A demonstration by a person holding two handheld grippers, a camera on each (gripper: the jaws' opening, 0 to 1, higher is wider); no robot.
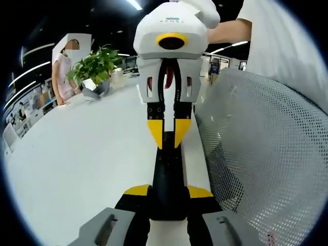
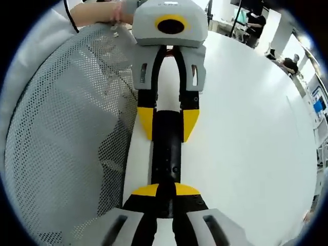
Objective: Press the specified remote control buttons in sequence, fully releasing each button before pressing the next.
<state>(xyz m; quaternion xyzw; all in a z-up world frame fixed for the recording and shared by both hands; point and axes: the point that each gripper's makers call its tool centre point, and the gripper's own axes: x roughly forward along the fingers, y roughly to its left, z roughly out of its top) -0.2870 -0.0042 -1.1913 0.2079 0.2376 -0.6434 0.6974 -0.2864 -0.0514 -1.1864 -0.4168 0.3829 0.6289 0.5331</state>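
Two grippers meet nose to nose over a black remote (image 1: 168, 179) lying along the white bench (image 1: 77, 164) near its edge, beside a grey mesh chair back (image 1: 266, 154). Left gripper (image 1: 168, 191) – jaws closed on one end of the remote, yellow tips pressed against its sides. Right gripper (image 2: 166, 190) – jaws likewise clamped on the opposite end of the remote (image 2: 166, 148). A potted plant (image 1: 95, 69) stands at the far bench edge, a person (image 1: 64, 72) beside it.
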